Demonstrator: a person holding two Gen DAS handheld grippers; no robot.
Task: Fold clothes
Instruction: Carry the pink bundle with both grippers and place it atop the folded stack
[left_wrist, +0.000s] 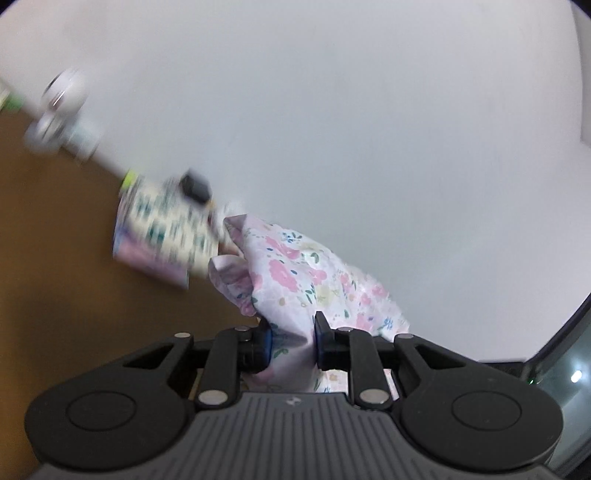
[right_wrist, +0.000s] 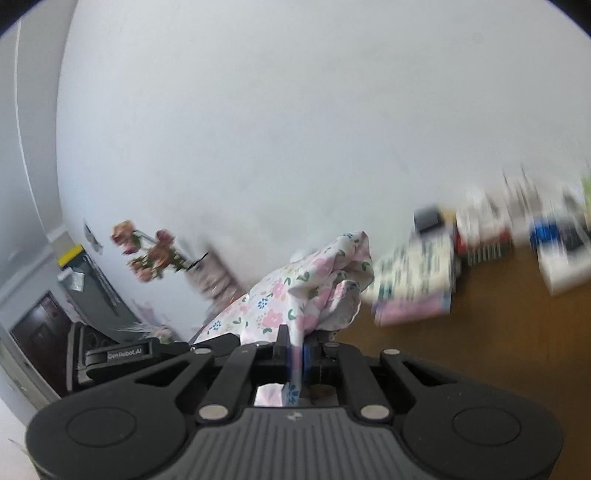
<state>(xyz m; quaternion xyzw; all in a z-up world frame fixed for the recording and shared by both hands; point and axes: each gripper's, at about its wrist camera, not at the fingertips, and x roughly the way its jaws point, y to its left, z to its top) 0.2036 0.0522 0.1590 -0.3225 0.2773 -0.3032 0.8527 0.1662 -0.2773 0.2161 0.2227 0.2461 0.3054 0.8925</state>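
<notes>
"GenRobot.AI" is printed on the left gripper, seen from the right wrist. Both the left gripper and right gripper pinch the floral garment, raised above the brown surface.

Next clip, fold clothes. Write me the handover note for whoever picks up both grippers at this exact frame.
Left gripper: shut on the white floral-print cotton garment.
Right gripper: shut on the same garment, pinching a thin edge.
Garment hangs bunched and lifted between both, against the white wall; the brown wooden table lies beyond it.
Done: picked up. No fold visible.
Left: spread flat, fold.
</notes>
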